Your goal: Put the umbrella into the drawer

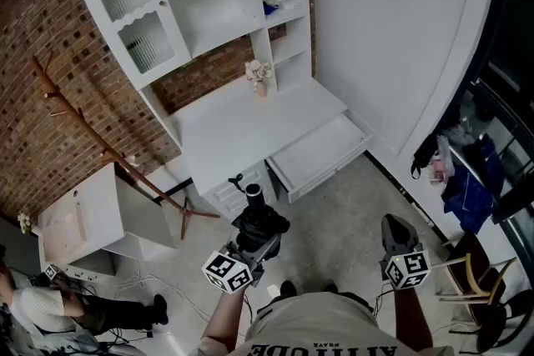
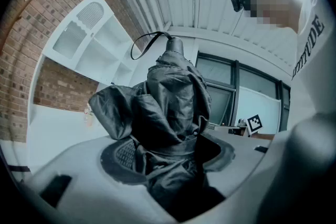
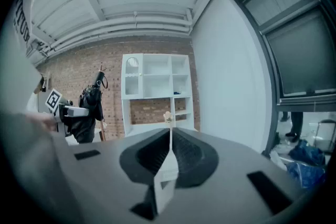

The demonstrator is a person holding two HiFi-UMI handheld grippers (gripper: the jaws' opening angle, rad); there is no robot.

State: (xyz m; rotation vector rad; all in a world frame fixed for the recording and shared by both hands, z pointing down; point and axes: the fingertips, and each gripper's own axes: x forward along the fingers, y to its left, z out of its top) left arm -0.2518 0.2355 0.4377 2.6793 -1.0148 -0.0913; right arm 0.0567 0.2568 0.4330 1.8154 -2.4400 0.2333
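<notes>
L gripper [image 2: 168, 157] clamping folded black fabric umbrella [image 2: 170, 107] upright, prob. for carrying to the open white desk drawer [image 1: 321, 152]; R gripper [image 3: 169, 140] idling, jaws together, empty.

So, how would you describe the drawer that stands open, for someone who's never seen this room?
Find the white desk with the shelf unit on it, against the brick wall. Under its top, at the end nearer the plain white wall, a wide shallow drawer is pulled out. The small drawer fronts beside it are shut.
</notes>
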